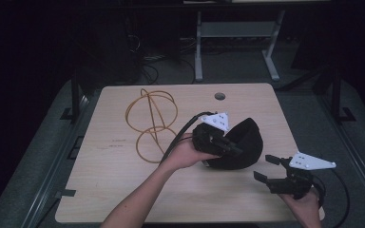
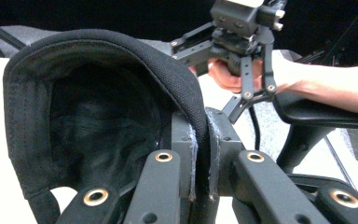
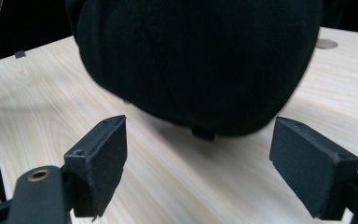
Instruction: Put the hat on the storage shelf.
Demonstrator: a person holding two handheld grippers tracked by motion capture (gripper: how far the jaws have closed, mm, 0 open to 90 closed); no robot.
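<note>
The left gripper (image 1: 225, 145) pinches the soft black cloth cap (image 1: 242, 142) by its rim to lift it; the right gripper (image 1: 266, 167) waits nearby, jaws spread wide.

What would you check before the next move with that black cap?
1. Left gripper clamped on the black cap rim: ok.
2. Cap off the table: cannot tell.
3. Right gripper jaws open and empty: ok.
4. Right gripper facing the cap, apart from it: ok.
5. Orange cord loops away from the cap: ok.
</note>
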